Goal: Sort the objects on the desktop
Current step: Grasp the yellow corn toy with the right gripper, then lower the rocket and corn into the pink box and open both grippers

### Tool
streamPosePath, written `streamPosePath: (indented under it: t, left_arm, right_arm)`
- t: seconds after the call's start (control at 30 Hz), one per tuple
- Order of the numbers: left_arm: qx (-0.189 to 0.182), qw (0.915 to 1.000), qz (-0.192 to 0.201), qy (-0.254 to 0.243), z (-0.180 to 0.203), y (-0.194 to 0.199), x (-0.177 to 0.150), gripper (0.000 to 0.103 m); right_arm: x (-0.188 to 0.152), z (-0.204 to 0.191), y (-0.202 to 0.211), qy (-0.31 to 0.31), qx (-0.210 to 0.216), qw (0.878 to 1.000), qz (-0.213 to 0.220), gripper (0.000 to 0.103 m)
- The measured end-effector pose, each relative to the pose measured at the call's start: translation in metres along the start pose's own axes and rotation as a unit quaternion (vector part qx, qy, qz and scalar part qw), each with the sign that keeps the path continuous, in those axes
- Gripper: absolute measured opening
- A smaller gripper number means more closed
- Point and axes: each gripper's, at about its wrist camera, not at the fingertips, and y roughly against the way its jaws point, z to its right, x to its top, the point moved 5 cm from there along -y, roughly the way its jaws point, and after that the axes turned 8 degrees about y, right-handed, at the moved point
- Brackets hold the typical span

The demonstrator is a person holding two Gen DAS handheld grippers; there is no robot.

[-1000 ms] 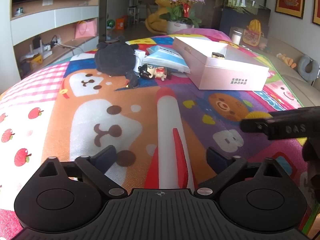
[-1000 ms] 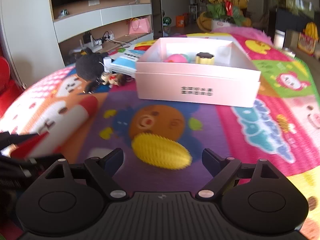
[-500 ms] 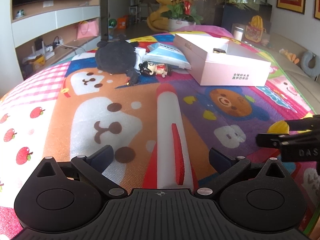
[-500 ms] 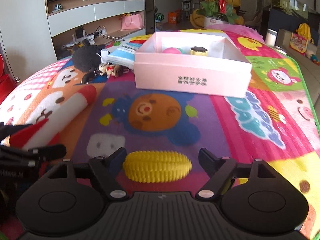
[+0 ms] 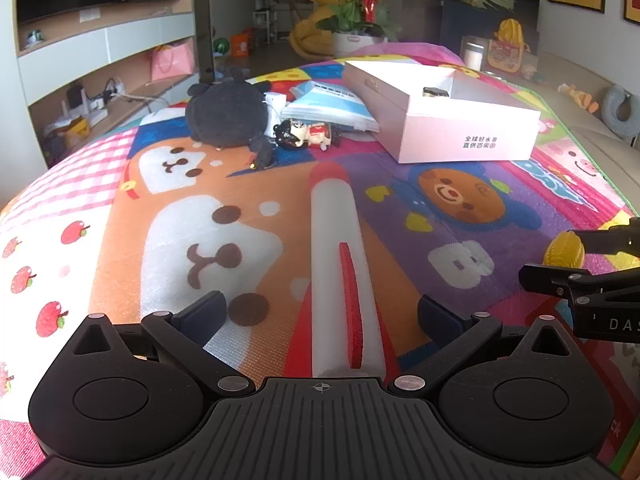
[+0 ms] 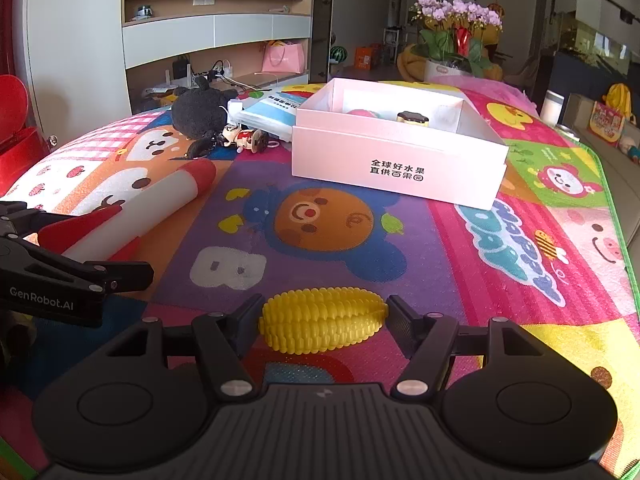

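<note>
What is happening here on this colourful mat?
A person is sorting toys with two hand-held grippers. The right gripper has been closing around the yellow toy corn, whose ends now sit at its fingers. The left gripper is open, straddling the white and red foam rocket. The pink box already holds a few items.

Knobbly glossy plastic corn (image 6: 323,325), matt cardboard box (image 6: 396,168), woven-textured play mat (image 6: 500,320).

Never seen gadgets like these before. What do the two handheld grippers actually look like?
Both are matte black plastic. The right gripper has a ribbed body, two round discs, silver pivot screws and angled fingers. The left gripper carries white "GenRobot.AI" lettering on its side. No cables or sleeves show.
</note>
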Motion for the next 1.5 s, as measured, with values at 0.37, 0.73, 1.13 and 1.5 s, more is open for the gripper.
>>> streamPosePath:
  t: [0.37,0.73,1.13,1.5]
  left_arm:
    - [-0.003,0.9999,0.009,0.006,0.011,-0.005,0.016,0.059]
    - [-0.021,0.9981,0.038,-0.044,0.04,0.033,0.018,0.034]
    - [-0.074,0.9839,0.135,-0.09,0.117,0.035,0.146,0.034]
    - [-0.106,0.9867,0.079,-0.094,0.204,-0.112,0.202,0.037]
  right_arm:
    - [-0.001,0.001,0.0,-0.006,0.001,1.0,0.004,0.066]
    - [0.003,0.022,0.025,-0.01,0.016,1.0,0.013,0.066]
    - [0.099,0.121,0.105,-0.041,-0.057,0.979,0.192,0.066]
    - [0.124,0.199,0.081,-0.077,-0.11,0.969,0.207,0.066]
